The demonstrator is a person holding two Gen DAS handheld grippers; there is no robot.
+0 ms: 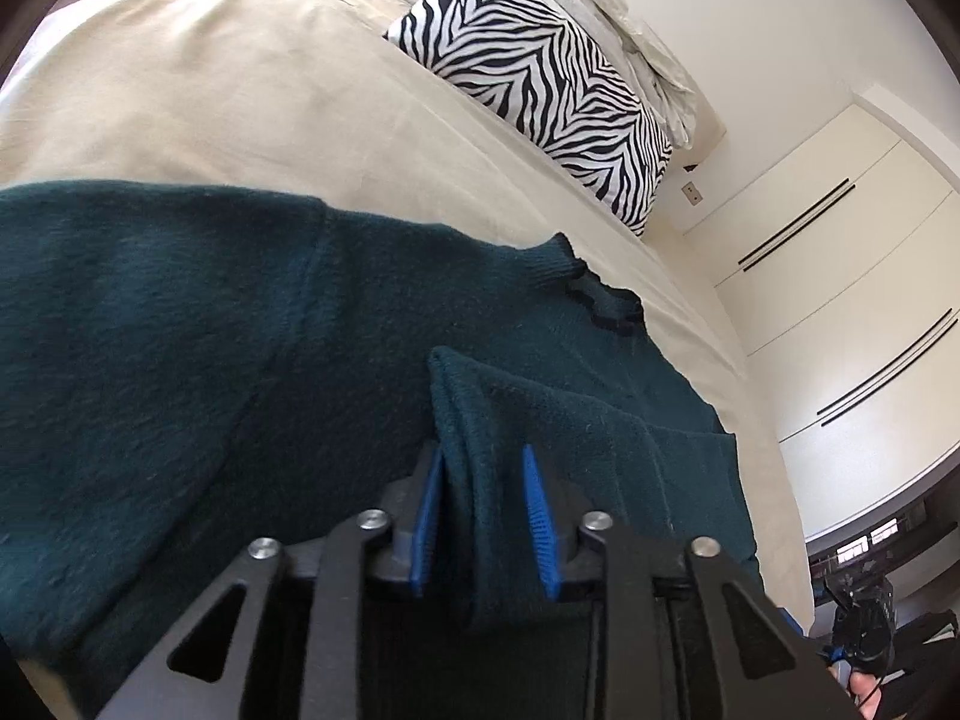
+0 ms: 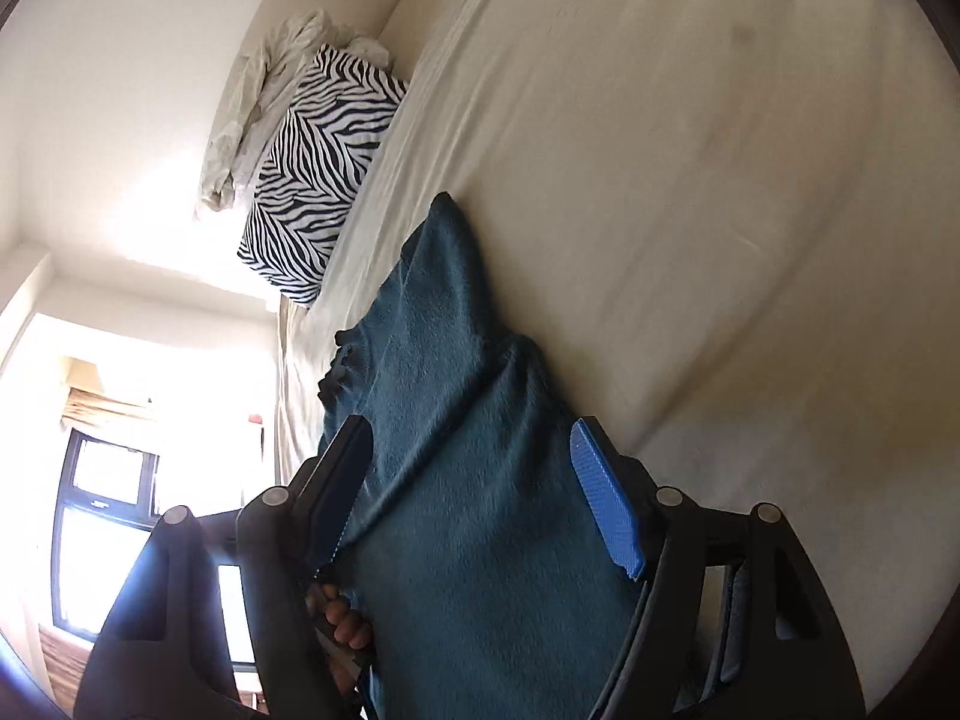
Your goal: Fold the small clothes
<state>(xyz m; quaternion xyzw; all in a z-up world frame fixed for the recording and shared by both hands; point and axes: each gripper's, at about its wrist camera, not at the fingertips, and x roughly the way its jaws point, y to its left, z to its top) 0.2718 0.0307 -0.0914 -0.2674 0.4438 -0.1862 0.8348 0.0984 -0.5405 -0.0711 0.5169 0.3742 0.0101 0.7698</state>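
A dark teal knit sweater [image 1: 180,330] lies spread on the beige bed [image 1: 240,90], its ribbed collar [image 1: 600,300] pointing toward the pillow. A folded-over part, likely a sleeve [image 1: 510,396], rests on top of it. My left gripper [image 1: 480,453] straddles that fold with its blue pads [image 1: 537,510] apart, and the fabric sits loosely between them. In the right wrist view the sweater [image 2: 450,330] runs lengthwise under my right gripper [image 2: 471,426]. Its jaws stand wide, and one blue pad [image 2: 606,504] is fully bare. Fingers of a hand [image 2: 345,621] show low down beside the cloth.
A zebra-striped pillow [image 1: 540,90] [image 2: 324,162] leans at the bed's head with a crumpled white cloth [image 1: 630,30] [image 2: 258,102] behind it. White wardrobe doors [image 1: 840,240] stand past the bed's edge. A bright window [image 2: 102,480] is on the left. Bare bedsheet [image 2: 690,180] stretches beyond the sweater.
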